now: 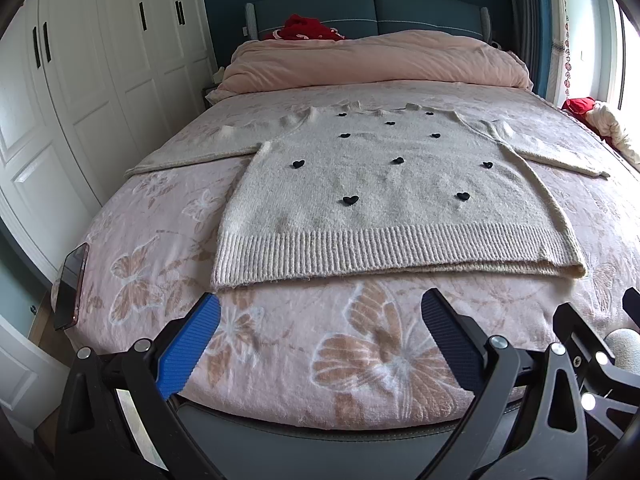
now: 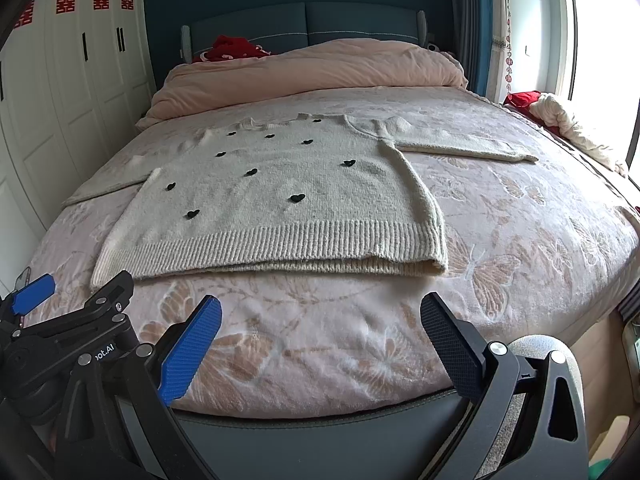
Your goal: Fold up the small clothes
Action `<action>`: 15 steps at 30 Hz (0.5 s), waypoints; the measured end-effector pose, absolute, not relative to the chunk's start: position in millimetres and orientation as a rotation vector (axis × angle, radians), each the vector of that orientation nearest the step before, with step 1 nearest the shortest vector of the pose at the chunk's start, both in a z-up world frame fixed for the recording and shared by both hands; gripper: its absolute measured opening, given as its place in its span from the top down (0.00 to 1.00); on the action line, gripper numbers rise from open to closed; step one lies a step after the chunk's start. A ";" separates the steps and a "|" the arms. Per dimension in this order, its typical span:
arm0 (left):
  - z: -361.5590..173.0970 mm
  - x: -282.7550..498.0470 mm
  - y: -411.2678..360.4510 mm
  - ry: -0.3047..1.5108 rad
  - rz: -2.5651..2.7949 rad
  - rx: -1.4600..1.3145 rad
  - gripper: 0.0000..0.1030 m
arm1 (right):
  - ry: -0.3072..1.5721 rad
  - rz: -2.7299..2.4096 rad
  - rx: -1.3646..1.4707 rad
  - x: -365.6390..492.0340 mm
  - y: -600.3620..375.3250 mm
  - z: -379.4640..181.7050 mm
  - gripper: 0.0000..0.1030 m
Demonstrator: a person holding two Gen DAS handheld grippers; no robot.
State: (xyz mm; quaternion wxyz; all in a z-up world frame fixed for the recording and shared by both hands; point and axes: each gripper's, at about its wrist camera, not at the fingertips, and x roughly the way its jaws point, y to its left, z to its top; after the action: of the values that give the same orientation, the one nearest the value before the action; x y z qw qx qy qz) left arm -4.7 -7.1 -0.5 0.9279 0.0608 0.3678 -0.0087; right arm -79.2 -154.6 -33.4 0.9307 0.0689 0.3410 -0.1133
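A cream knit sweater [image 1: 384,196] with small black hearts lies flat on the bed, sleeves spread to both sides, ribbed hem toward me. It also shows in the right wrist view [image 2: 276,196]. My left gripper [image 1: 320,308] is open and empty, hovering over the blanket just short of the hem. My right gripper [image 2: 320,312] is open and empty too, in front of the hem's right half. The left gripper also shows at the left edge of the right wrist view [image 2: 72,292].
The bed carries a pink butterfly blanket [image 1: 360,360] and a rolled pink duvet [image 1: 372,60] at the head. A phone [image 1: 71,284] lies at the bed's left edge. White wardrobes [image 1: 100,80] stand left. Red and white clothes [image 2: 560,116] lie by the window at right.
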 end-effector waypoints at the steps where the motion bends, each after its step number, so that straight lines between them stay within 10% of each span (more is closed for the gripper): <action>1: -0.8 -4.5 -6.9 0.754 -0.018 0.124 0.05 | 0.698 -0.232 0.142 -79.3 -154.1 -33.6 0.05; 15: -0.8 -4.8 -6.9 0.752 -0.017 0.127 0.05 | 0.708 -0.230 0.146 -79.5 -153.0 -38.0 0.05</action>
State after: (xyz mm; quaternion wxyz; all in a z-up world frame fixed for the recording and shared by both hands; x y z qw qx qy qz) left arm -4.8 -6.9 -0.8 0.9281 0.0619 0.3670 -0.0084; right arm -79.5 -153.0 -38.0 0.9290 0.0712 0.3456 -0.1121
